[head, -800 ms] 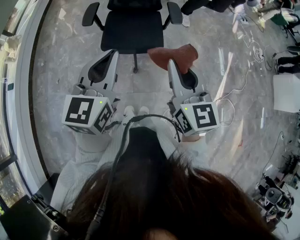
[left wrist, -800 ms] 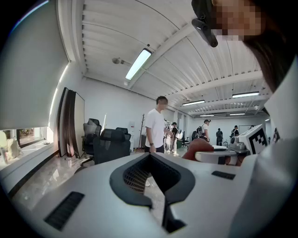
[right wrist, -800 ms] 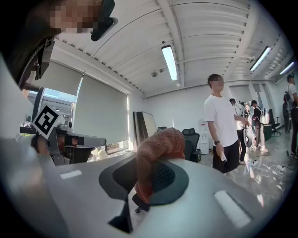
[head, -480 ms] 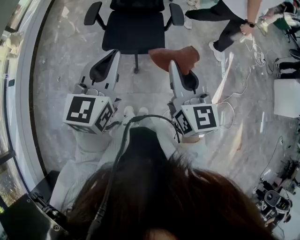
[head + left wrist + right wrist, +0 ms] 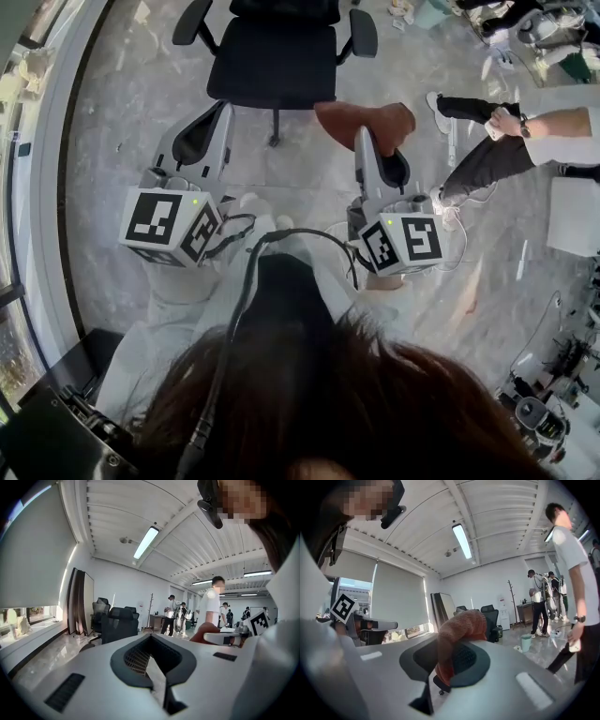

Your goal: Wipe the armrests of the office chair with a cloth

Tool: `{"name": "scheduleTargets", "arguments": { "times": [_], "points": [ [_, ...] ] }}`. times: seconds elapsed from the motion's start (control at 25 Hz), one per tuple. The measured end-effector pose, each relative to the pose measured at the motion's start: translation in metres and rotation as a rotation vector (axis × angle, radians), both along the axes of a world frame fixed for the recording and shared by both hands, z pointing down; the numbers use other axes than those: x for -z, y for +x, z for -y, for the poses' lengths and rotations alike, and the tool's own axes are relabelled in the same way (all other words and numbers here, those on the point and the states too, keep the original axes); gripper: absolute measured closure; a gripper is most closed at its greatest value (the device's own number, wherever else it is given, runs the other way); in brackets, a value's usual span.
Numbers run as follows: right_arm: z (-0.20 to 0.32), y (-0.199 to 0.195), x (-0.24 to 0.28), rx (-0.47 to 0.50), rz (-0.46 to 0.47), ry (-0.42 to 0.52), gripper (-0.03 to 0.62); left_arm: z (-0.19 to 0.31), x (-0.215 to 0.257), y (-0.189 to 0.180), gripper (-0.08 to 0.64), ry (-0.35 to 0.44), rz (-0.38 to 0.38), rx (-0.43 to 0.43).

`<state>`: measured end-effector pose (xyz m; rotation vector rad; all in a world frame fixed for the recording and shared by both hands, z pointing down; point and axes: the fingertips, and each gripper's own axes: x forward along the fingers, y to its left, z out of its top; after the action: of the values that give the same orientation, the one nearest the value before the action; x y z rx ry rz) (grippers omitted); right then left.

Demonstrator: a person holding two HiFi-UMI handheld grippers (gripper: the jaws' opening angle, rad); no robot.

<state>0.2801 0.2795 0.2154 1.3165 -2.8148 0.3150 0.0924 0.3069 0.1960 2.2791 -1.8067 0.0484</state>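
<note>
Before the office chair (image 5: pixel 272 61), right gripper (image 5: pixel 368 134) clamps the orange cloth (image 5: pixel 349 116)

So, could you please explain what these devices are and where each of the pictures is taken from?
There is no robot here: a person holds hand-held tongs in each hand, and the cubes with square markers are part of them. The head view comes from a camera on the person's head, looking steeply down. The other two views ride on the tongs themselves and look along them. The left tongs are closed and empty. The right tongs pinch an orange-brown cloth, which hangs from them. Ahead, on the grey floor, stands a black office chair with two armrests; the cloth touches neither. Someone else stands to the right.
</note>
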Motion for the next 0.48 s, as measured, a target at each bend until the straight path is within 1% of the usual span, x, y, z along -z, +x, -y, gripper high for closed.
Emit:
{"name": "scheduleTargets", "arguments": {
  "times": [0.12, 0.2, 0.36, 0.48],
  "points": [
    [0.016, 0.006, -0.012, -0.013, 0.004, -0.027, 0.554, 0.013, -0.007, 0.0, 0.557, -0.011, 0.017, 0.007],
    [0.035, 0.006, -0.024, -0.022, -0.001, -0.041, 0.554, 0.03, -0.016, -0.004, 0.557, -0.022, 0.024, 0.006],
    [0.095, -0.017, -0.043, -0.038, -0.025, -0.06, 0.554, 0.091, -0.034, -0.028, 0.557, -0.04, 0.013, -0.015],
    [0.145, -0.039, -0.052, -0.055, -0.043, -0.07, 0.554, 0.145, -0.038, -0.046, 0.557, -0.04, 0.014, -0.052]
  ]
}}
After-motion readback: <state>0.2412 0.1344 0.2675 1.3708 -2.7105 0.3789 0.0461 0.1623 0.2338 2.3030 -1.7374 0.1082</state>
